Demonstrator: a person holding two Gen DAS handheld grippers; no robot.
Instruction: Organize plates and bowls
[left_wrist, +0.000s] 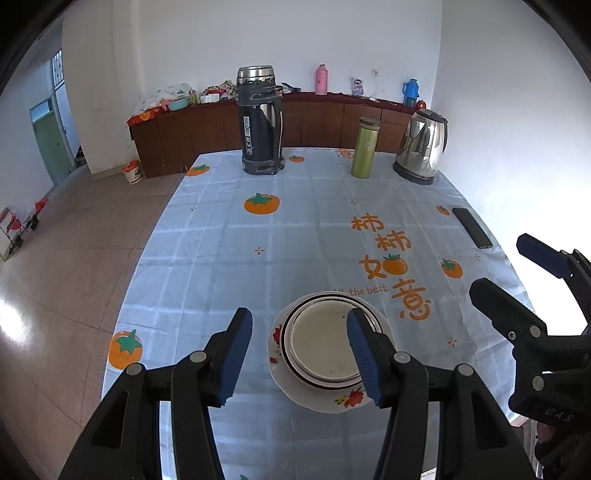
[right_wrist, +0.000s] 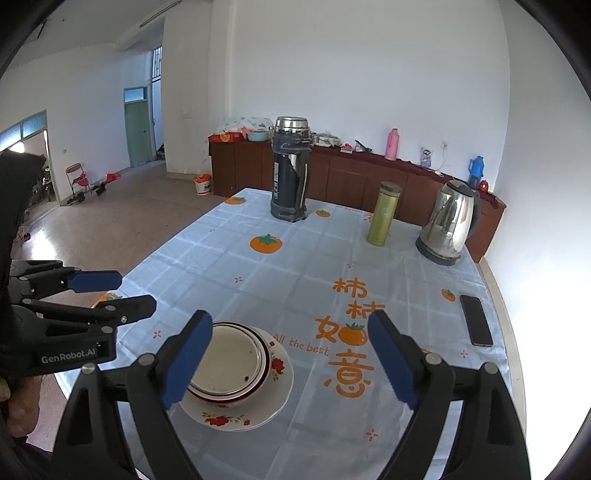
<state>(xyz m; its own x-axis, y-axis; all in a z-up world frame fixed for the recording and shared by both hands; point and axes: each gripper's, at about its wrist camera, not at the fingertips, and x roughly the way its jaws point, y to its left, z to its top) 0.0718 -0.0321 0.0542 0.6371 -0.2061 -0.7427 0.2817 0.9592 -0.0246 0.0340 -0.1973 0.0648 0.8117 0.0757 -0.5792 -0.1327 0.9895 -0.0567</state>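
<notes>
**Bowls sit nested on the plate, both grippers free**

Bowls (left_wrist: 323, 350) rest stacked inside one another on a flowered plate (left_wrist: 325, 400), low and centre in the left wrist view, low and left of centre in the right wrist view (right_wrist: 225, 363). The stack stands near our edge of the table (left_wrist: 221, 258), well apart from everything else on the cloth.

Our left gripper (left_wrist: 300, 356) hovers above the stack with its fingers spread wide and nothing between them; its right pad (left_wrist: 364, 360) overlaps the bowl rim in the frame, but we cannot tell whether it touches. Our right gripper (right_wrist: 291, 362) is likewise spread and empty, with the stack toward its left finger.

We judge the stacking to be done or nearly so: no loose dish shows anywhere in either view. What remains, if anything, is a check or a shift of the whole pile. For that we would grip the plate rim, not a bowl, and lift level so the bowls do not slide.

At the far end stand a flask (left_wrist: 260, 122), a bottle (left_wrist: 365, 147) and a kettle (left_wrist: 421, 146); a phone (left_wrist: 472, 227) lies at the right edge.
</notes>
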